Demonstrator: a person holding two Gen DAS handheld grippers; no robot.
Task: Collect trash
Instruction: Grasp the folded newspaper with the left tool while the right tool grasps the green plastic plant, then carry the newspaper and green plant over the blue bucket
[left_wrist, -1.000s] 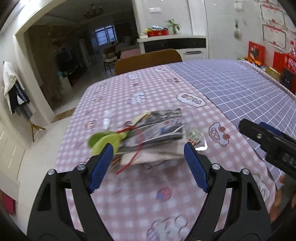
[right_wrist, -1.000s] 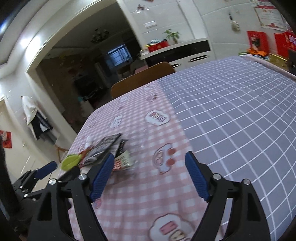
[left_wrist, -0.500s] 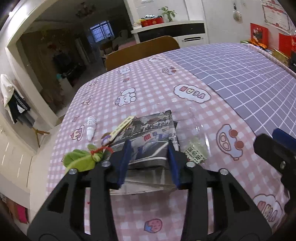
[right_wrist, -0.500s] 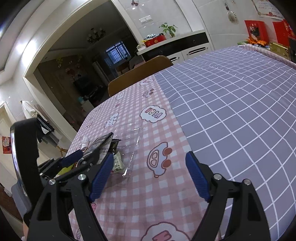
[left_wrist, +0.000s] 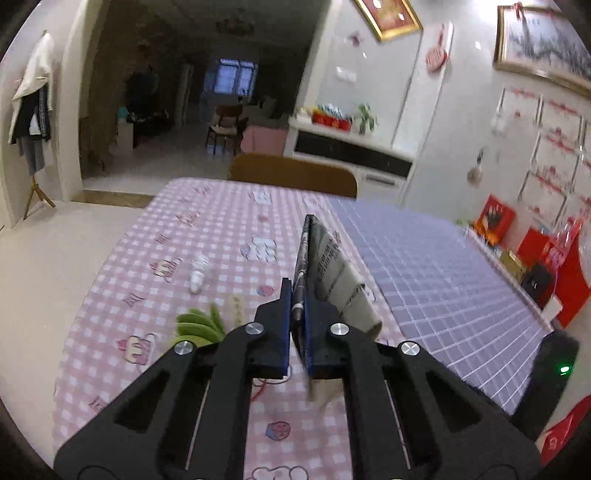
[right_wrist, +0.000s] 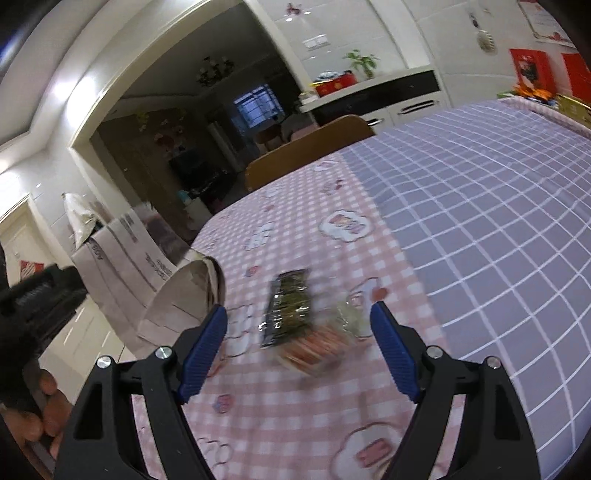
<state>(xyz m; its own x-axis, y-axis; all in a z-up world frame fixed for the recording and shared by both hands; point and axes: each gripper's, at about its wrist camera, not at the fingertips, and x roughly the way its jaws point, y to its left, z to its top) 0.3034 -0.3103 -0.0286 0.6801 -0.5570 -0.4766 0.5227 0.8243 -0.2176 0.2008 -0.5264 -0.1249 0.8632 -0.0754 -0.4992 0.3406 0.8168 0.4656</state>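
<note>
Left claw (left_wrist: 297, 314) grips folded newspaper (left_wrist: 325, 266) above the counter (left_wrist: 229, 236); right claw (right_wrist: 299, 332) hangs open over dark wrapper (right_wrist: 288, 306), with bottle (left_wrist: 197, 273) and green scraps (left_wrist: 197, 325) uncollected.

A home dining room. A table (left_wrist: 229, 229) in checked cloth fills the middle, with a wooden chair (left_wrist: 293, 175) behind it. At upper right are a sideboard (left_wrist: 351, 147) and framed pictures (left_wrist: 539, 40); at upper left, an archway (left_wrist: 192, 92) to a living room.

Folded newspaper (left_wrist: 325, 258) is up off the table on edge, while the dark foil wrapper (right_wrist: 288, 306) and clear packets (right_wrist: 325, 339) lie flat nearby.
</note>
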